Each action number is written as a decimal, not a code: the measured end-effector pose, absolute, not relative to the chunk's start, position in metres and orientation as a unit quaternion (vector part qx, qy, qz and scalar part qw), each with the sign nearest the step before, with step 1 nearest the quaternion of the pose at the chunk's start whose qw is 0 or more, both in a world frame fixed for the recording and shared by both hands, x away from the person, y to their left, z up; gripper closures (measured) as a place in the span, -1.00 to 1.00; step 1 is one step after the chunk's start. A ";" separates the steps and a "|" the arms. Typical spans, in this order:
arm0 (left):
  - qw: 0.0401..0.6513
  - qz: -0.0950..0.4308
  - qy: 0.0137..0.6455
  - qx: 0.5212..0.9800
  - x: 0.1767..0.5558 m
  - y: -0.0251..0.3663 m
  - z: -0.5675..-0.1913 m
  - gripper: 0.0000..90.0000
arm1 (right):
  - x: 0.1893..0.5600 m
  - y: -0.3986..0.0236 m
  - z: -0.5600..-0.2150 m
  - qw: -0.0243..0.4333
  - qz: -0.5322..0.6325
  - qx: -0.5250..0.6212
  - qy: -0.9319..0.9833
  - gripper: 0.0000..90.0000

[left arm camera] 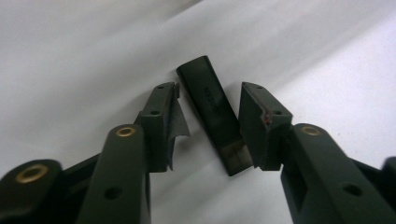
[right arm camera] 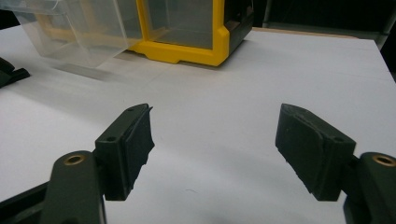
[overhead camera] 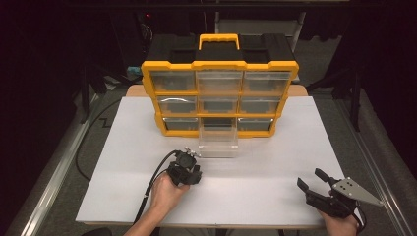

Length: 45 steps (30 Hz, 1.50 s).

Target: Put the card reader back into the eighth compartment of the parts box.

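The left gripper's [left arm camera: 208,126] fingers [left arm camera: 161,116] stand part-open around a small black block [left arm camera: 212,112] lying on the white tabletop [overhead camera: 275,167], one pad just beside it. The right gripper [right arm camera: 215,149] hovers wide open, empty, well apart. Ahead, a clear drawer [overhead camera: 218,140] juts from the yellow organizer [overhead camera: 219,65].

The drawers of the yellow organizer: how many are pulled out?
1. The bottom-middle drawer of the organizer is pulled out onto the table; the other eight sit closed in their slots.
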State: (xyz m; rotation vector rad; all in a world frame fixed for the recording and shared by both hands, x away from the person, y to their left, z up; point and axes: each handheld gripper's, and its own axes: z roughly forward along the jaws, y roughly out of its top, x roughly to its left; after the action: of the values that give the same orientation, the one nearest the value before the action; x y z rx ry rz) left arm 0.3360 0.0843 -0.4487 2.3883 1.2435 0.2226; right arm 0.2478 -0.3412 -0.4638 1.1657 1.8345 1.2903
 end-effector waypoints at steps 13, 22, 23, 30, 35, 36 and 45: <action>0.221 0.075 0.428 0.873 0.335 0.089 -0.448 0.62 | 0.248 -0.342 -0.464 0.301 0.487 0.441 0.691 -0.40; 0.236 0.070 0.403 0.881 0.334 0.090 -0.448 0.63 | 0.248 -0.342 -0.464 0.300 0.488 0.441 0.691 -0.40; 0.236 0.070 0.403 0.881 0.334 0.090 -0.448 0.63 | 0.248 -0.342 -0.464 0.300 0.488 0.441 0.691 -0.40; 0.251 0.068 0.397 0.880 0.330 0.093 -0.442 0.63 | 0.248 -0.342 -0.464 0.299 0.488 0.440 0.692 -0.39; 0.252 0.060 0.391 0.883 0.329 0.093 -0.441 0.63 | 0.248 -0.342 -0.464 0.299 0.487 0.439 0.693 -0.39; 0.258 0.057 0.383 0.885 0.328 0.093 -0.441 0.63 | 0.248 -0.342 -0.464 0.299 0.486 0.439 0.693 -0.39; 0.272 0.049 0.364 0.889 0.325 0.089 -0.435 0.63 | 0.248 -0.342 -0.464 0.300 0.486 0.440 0.693 -0.39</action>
State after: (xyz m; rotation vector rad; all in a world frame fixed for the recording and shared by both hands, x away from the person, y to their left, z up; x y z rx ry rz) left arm 0.3248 0.0892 -0.4347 2.3944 0.9798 0.1308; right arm 0.2481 -0.3416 -0.4640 1.1672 1.8405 1.2912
